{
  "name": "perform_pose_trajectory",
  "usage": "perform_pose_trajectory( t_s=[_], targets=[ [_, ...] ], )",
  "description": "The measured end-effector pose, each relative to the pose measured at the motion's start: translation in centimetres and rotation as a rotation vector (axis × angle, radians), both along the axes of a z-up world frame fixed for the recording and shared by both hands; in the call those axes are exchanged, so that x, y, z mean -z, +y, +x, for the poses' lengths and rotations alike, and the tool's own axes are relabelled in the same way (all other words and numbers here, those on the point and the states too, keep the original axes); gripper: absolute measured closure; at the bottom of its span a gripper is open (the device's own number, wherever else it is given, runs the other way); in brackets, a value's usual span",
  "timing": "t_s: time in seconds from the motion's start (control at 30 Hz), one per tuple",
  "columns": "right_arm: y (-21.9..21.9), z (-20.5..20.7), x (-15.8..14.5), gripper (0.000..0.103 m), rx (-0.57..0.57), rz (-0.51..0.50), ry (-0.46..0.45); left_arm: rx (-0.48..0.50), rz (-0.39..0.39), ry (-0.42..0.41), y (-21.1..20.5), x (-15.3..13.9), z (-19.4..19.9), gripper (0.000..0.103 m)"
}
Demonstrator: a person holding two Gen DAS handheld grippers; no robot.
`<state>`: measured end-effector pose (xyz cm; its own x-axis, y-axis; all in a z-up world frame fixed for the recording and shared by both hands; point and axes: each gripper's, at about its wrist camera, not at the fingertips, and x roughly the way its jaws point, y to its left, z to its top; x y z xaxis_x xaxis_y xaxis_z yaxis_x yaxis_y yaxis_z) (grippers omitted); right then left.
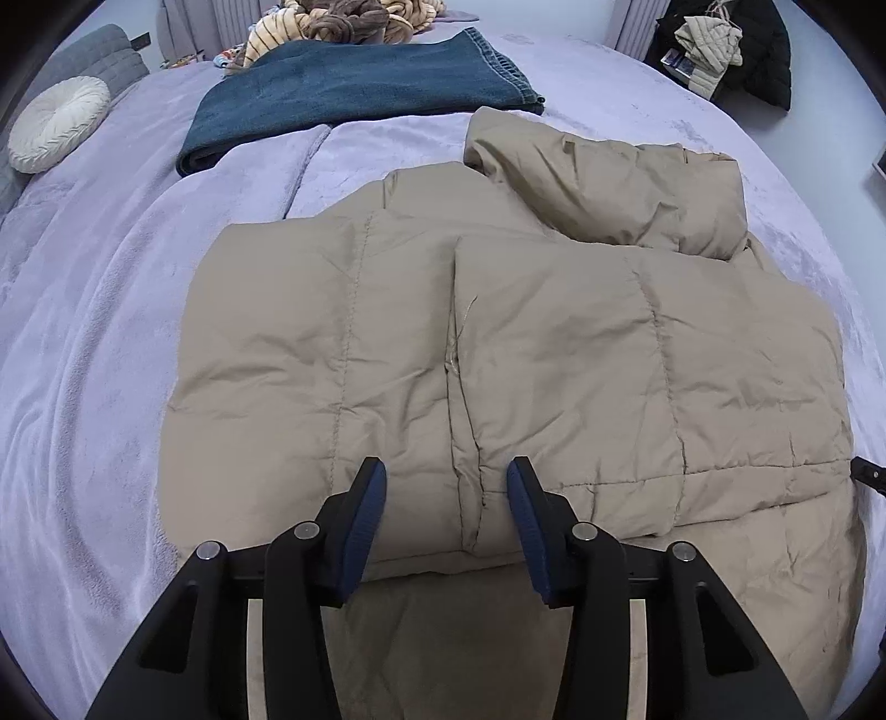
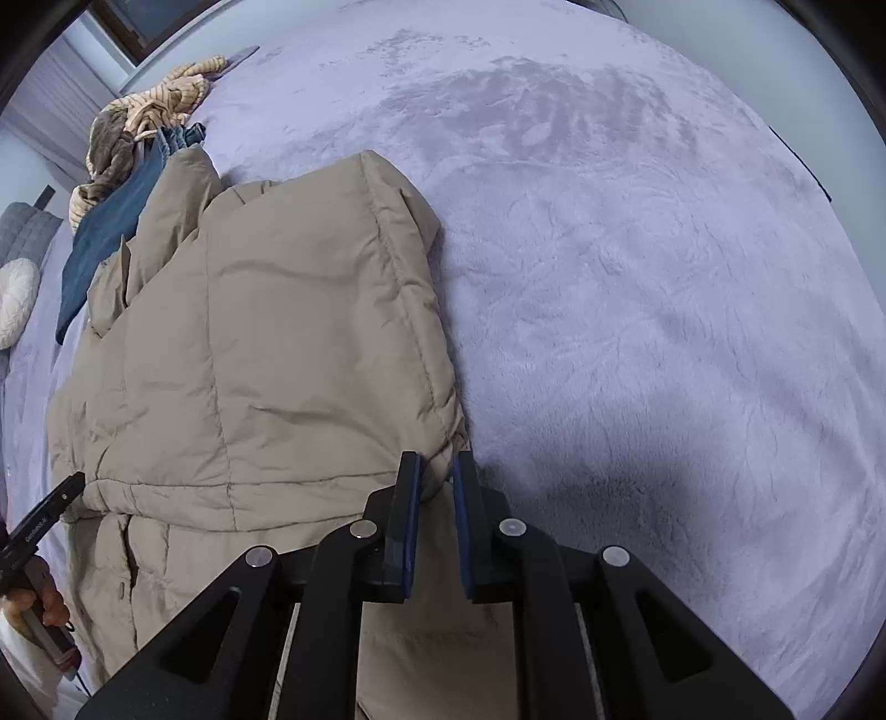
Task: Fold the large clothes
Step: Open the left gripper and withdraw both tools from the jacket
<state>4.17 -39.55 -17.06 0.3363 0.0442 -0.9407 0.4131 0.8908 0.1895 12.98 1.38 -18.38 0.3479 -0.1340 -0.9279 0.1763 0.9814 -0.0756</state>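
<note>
Left wrist view shows the big puffy tan quilted jacket [image 1: 498, 343] lying flat on the bed with the soft purple fleece blanket [image 1: 88, 343]. The jacket fills the near middle of the bed, with its hood or collar bunched at the far right. The left tool [image 1: 446, 476] hangs over the near edge of the jacket. Its blue pads are apart and nothing is pinched between them, so it is let go.

In the right wrist view, the right tool [image 2: 437, 471] sits at the near right corner of the jacket [image 2: 266, 343]. Its pads are close together with a bit of tan cloth between them. It looks like it is pinching that corner, but the pads may not be pressing hard.

What could go wrong: the jacket is thick and slippery, so the corner could slide out of the right tool when it lifts. With only one side held, the jacket may flop crooked and the fold would come out messy. The puffy layers may also spring back open.

Other things: a folded dark blue denim cloth [image 1: 354, 94] lies at the far side, close to the jacket, so a fold pushed far could bump it. A heap of striped tan and brown clothes [image 1: 343, 22] sits behind it. A round white pillow [image 1: 58, 122] rests far left.
</note>
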Motion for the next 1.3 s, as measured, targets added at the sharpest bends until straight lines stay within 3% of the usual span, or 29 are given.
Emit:
perform_pose_trajectory(
  t_s=[0.1,0.2,0.27,0.43,0.47,0.5,0.53,0.77,0.87,0.97,1.3],
  targets=[
    [-0.3,-1.2,-1.3,0.088,0.013,0.046,0.003,-0.01,0.018,0.013,0.1,-1.7,-1.2,0.055],
    [-0.2,-2.8,-2.5,0.079,0.021,0.086,0.013,-0.009,0.029,0.032,0.1,-3.2,-2.9,0.055],
    [0.0,-4.0,-3.2,0.065,0.028,0.111,0.014,-0.008,0.03,0.053,0.1,-4.1,-4.1,0.055],
    [0.6,-6.6,-4.6,0.056,0.046,0.169,0.021,-0.019,0.029,0.08,-0.3,-5.9,-7.2,0.055],
    [0.8,-6.8,-4.8,0.053,0.048,0.177,0.021,-0.021,0.027,0.083,-0.3,-6.1,-7.7,0.046],
    [0.9,-7.1,-5.1,0.051,0.046,0.183,0.021,-0.024,0.025,0.084,-0.4,-6.4,-8.1,0.024],
    [1.2,-7.5,-5.3,0.048,0.041,0.187,0.022,-0.038,0.025,0.066,-0.3,-7.0,-8.8,0.018],
    [2.4,-9.0,-6.6,0.043,0.016,0.212,0.025,-0.059,0.008,0.081,-0.6,-8.5,-11.4,0.018],
    [2.6,-9.5,-7.0,0.04,0.007,0.22,0.025,-0.066,0.026,0.065,-1.1,-9.2,-12.5,0.0],
    [3.1,-9.9,-7.4,0.028,-0.022,0.235,0.006,-0.063,0.021,0.059,-1.6,-10.0,-13.5,0.0],
    [4.9,-10.8,-7.0,0.021,-0.094,0.284,0.019,-0.115,0.027,0.086,-1.5,-10.0,-16.9,0.0]
  ],
)
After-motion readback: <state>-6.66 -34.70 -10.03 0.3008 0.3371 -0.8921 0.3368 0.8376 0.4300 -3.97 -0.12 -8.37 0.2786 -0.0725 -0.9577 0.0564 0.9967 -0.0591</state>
